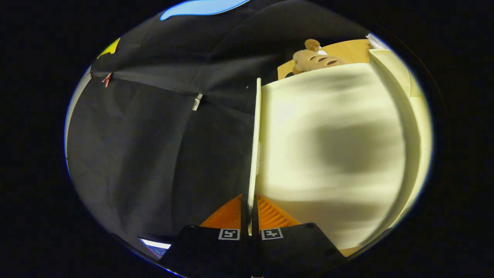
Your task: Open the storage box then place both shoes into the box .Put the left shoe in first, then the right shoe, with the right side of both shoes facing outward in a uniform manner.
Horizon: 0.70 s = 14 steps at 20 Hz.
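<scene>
My gripper (250, 210) is shut on the thin edge of the storage box's cream lid (254, 154), which runs straight ahead between the fingers. The lid's broad pale underside (332, 154) spreads to the right of the fingers, swung up and seen nearly edge-on. Beyond it on the right curves the cream wall of the storage box (401, 73). No shoe can be made out past the lid.
A brown plush toy (314, 58) lies on a wooden surface (347, 50) beyond the lid's far end. Black booth cloth (154, 146) hangs to the left of the fingers, with a small metal clip (197, 102) and a red clip (106, 79) on it.
</scene>
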Each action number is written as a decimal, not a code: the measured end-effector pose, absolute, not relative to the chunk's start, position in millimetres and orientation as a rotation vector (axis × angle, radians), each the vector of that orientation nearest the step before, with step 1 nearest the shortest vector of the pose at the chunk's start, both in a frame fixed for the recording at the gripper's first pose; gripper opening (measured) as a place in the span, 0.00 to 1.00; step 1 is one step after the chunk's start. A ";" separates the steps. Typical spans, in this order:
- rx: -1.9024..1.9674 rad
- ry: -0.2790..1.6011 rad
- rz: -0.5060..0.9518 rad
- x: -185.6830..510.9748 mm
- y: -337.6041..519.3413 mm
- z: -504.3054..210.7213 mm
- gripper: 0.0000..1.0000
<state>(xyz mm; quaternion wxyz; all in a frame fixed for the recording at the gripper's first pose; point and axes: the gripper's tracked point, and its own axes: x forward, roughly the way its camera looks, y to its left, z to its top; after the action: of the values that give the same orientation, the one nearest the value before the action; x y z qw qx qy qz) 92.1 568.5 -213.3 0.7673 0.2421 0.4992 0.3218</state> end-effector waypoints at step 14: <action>0.267 0.677 0.641 104.3 397.7 -106.3 0.98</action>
<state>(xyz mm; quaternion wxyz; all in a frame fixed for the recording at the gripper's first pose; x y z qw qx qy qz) 104.3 397.7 -106.3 0.8847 0.1284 0.3252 0.3082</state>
